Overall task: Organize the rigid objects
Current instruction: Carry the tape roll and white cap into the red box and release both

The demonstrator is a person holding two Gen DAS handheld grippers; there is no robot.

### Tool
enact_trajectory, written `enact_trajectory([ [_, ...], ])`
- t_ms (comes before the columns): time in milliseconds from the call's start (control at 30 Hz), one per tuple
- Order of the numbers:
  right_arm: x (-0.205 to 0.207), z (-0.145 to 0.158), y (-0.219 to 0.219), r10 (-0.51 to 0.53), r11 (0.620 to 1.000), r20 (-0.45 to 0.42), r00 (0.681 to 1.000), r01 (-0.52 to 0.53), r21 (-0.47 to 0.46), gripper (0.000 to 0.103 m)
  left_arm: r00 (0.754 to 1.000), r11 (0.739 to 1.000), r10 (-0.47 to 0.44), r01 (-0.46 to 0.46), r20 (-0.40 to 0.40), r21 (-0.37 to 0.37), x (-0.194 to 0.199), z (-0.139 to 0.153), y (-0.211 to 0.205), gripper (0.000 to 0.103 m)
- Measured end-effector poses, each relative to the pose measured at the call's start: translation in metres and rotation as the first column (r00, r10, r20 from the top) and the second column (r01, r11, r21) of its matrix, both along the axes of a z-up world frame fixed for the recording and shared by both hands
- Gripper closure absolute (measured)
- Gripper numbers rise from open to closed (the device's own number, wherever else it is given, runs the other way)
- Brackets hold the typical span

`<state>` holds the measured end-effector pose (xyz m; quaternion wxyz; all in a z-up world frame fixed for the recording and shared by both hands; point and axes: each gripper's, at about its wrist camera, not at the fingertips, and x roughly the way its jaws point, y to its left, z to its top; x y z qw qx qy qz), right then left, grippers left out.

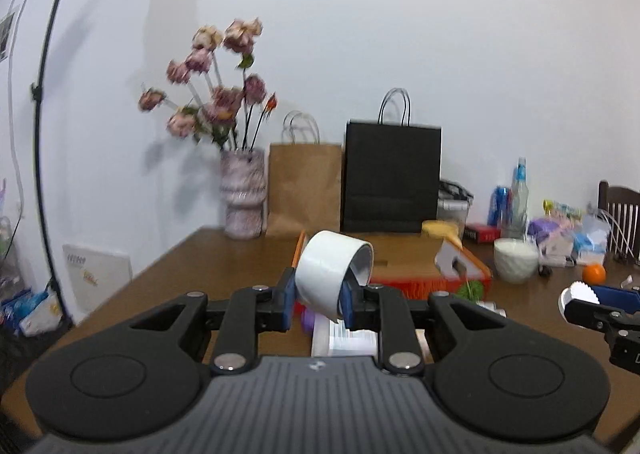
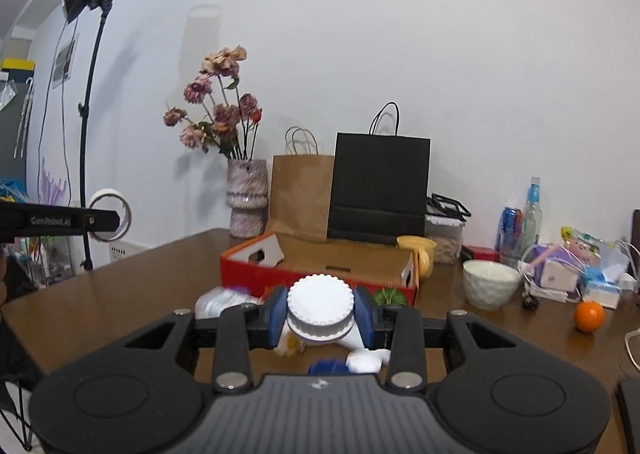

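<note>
left gripper (image 1: pixel 318 300) clamps tape roll (image 1: pixel 334 278), light, stiff, by its wall | right gripper (image 2: pixel 320 316) grips ridged white cap (image 2: pixel 320 304), rigid | red box (image 2: pixel 320 274) at 12 o'clock

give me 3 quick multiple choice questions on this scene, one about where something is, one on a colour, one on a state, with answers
1. Where is the orange?
A. in the red box
B. on the table right of the white bowl
C. in the vase

2. What colour is the taller paper bag?
A. black
B. green
C. pink

3. What is the left tool doing?
A. gripping a roll of white tape
B. hanging open with nothing in it
C. gripping the vase

Answers:
1 B: it sits on the table past the white bowl.
2 A: it is black beside the brown bag.
3 A: its pads clamp the roll of white tape.
</note>
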<state>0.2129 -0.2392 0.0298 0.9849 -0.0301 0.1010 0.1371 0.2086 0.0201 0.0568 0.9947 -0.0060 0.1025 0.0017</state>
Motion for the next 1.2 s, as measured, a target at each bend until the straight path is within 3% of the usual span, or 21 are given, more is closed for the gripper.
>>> enact_trajectory([
  [100,0.049,0.021,-0.007,0.026,0.999,-0.011,1.0,-0.026,0.02,0.068,0.999,0.998,0.017,-0.02,0.046,0.067,0.042,0.018,-0.003,0.081],
  [167,0.086,0.035,-0.01,0.047,0.998,-0.022,0.999,-0.046,0.037,0.068,0.999,0.997,0.003,-0.005,0.033,0.074,0.08,0.032,-0.002,0.081],
  [300,0.169,0.057,-0.017,0.067,0.997,-0.083,0.994,-0.063,0.051,0.068,0.997,0.999,-0.043,0.044,-0.059,0.025,0.166,0.053,0.002,0.081],
  [400,0.246,0.059,-0.019,0.061,0.997,-0.18,0.982,-0.051,0.062,0.068,0.985,0.998,-0.065,0.066,-0.158,0.002,0.24,0.055,0.004,0.081],
  [500,0.322,0.047,-0.023,0.057,0.993,-0.309,0.95,-0.023,0.113,0.068,0.959,0.998,-0.06,0.055,-0.278,-0.026,0.312,0.036,0.004,0.081],
  [567,0.367,0.03,-0.021,0.036,0.992,-0.381,0.924,0.012,0.122,0.068,0.942,0.999,-0.05,0.051,-0.333,-0.006,0.351,0.016,0.001,0.081],
  [733,0.444,-0.017,-0.007,-0.045,0.998,-0.465,0.884,0.061,0.018,0.068,0.881,0.997,-0.012,0.046,-0.473,0.062,0.434,-0.047,-0.012,0.08],
  [800,0.462,-0.033,-0.004,-0.078,0.997,-0.484,0.872,0.072,-0.032,0.068,0.875,0.995,0.008,0.043,-0.484,0.094,0.453,-0.064,-0.016,0.08],
  [867,0.483,-0.048,0.001,-0.109,0.994,-0.51,0.853,0.079,-0.079,0.067,0.884,0.99,-0.008,0.072,-0.467,0.119,0.465,-0.072,-0.021,0.075],
  [900,0.49,-0.054,0.003,-0.115,0.992,-0.52,0.847,0.075,-0.097,0.067,0.889,0.989,-0.014,0.081,-0.458,0.126,0.468,-0.076,-0.023,0.062],
  [967,0.498,-0.06,0.006,-0.115,0.992,-0.547,0.829,0.064,-0.112,0.067,0.877,0.986,-0.025,0.101,-0.479,0.133,0.473,-0.083,-0.027,0.048],
  [1033,0.503,-0.059,0.008,-0.091,0.994,-0.55,0.83,0.042,-0.102,0.06,0.847,0.989,-0.038,0.108,-0.53,0.102,0.48,-0.087,-0.026,0.048],
  [1100,0.505,-0.058,0.008,-0.1,0.993,-0.532,0.841,0.053,-0.103,0.037,0.832,0.995,-0.019,0.067,-0.555,0.067,0.481,-0.09,-0.019,0.047],
  [1200,0.501,-0.057,0.006,-0.086,0.995,-0.516,0.852,0.046,-0.089,0.034,0.84,0.998,-0.034,0.057,-0.541,0.027,0.473,-0.087,-0.014,0.043],
])
